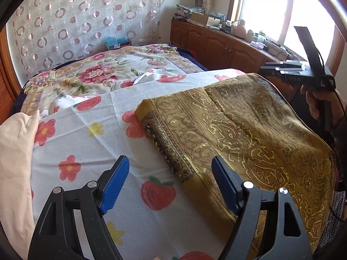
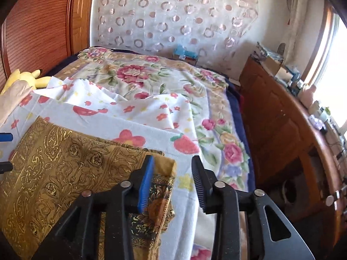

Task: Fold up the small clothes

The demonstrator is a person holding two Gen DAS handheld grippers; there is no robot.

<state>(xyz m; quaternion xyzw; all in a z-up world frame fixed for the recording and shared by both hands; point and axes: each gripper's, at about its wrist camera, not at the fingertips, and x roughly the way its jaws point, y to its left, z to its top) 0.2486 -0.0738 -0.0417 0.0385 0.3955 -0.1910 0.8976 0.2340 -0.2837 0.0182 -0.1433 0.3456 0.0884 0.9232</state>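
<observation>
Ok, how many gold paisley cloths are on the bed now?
1: the gold paisley cloth lies folded on the white flowered sheet, between both grippers. Others may be hidden beneath.

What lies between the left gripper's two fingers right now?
Nothing held: between the left gripper's open fingers the left wrist view shows only the white flower-print sheet and the near edge of the gold paisley cloth.

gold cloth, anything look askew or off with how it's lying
Mostly flat, folded on the white towel. The gold cloth has one odd spot: in the right wrist view its near-right corner is turned up, showing the darker patterned border beneath. Both grippers are open and off it.
</observation>
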